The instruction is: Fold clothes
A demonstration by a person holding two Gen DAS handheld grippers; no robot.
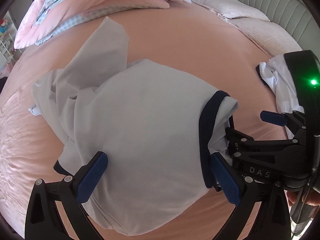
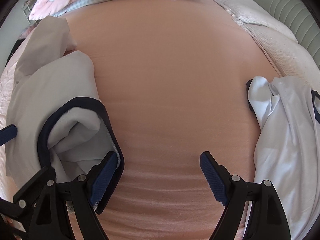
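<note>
A white shirt (image 1: 144,120) with a navy collar (image 1: 206,132) lies crumpled on the pink bed sheet (image 1: 180,46). My left gripper (image 1: 159,179) points down over it, open wide, with the shirt's body spread between its blue pads and the right pad beside the collar. In the right wrist view the same shirt (image 2: 56,84) fills the left side. My right gripper (image 2: 159,178) stands open over bare sheet, its left pad (image 2: 104,178) against the navy collar (image 2: 80,104). From the left wrist view the right gripper (image 1: 250,128) also shows open beside the collar.
A second white garment with navy trim (image 2: 284,140) lies bunched at the right, also seen as white cloth (image 1: 280,80) behind the right gripper. A folded pink and checked quilt (image 1: 100,6) lies at the far side. A padded headboard (image 2: 290,10) stands far right.
</note>
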